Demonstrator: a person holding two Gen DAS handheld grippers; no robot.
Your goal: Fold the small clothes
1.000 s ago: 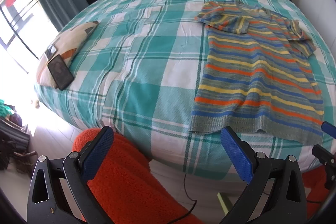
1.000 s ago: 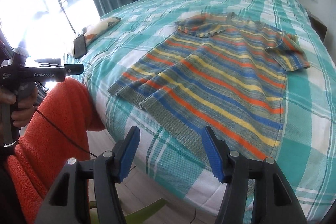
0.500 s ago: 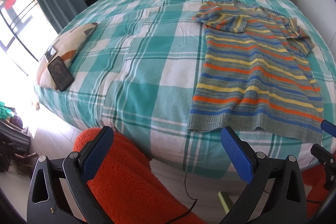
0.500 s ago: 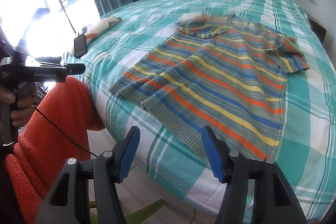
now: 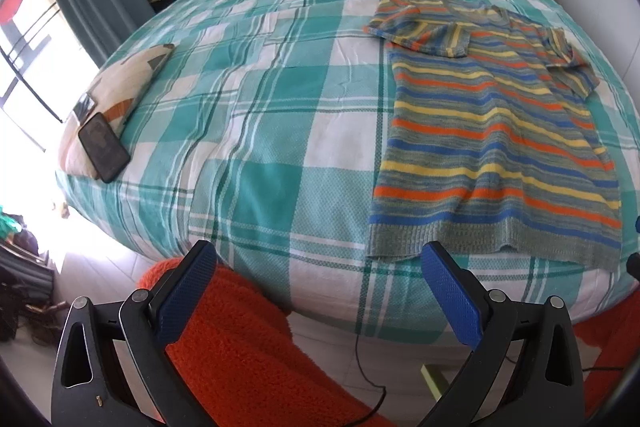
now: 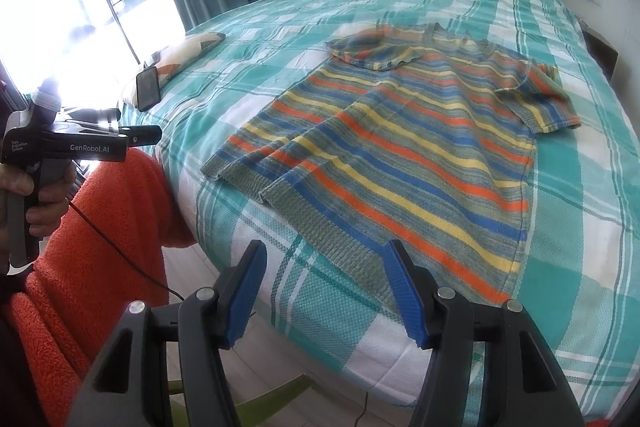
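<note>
Overall, little had changed over the last second: comparing the left wrist views, I found my left gripper (image 5: 316, 291) had edged slightly closer to the near hem of the striped knit top (image 5: 488, 143), which now sat a touch lower in its frame. My right gripper (image 6: 324, 291) had not shifted. Both sets of fingers stood apart, with nothing between them. The top lay flat on the checked bed (image 5: 256, 131), near its foot edge, both short sleeves already turned inward over the body. A phone (image 5: 104, 147) rested on a cushion (image 5: 124, 87), well apart. I judged folding barely begun; the hem grasp came next.
</note>
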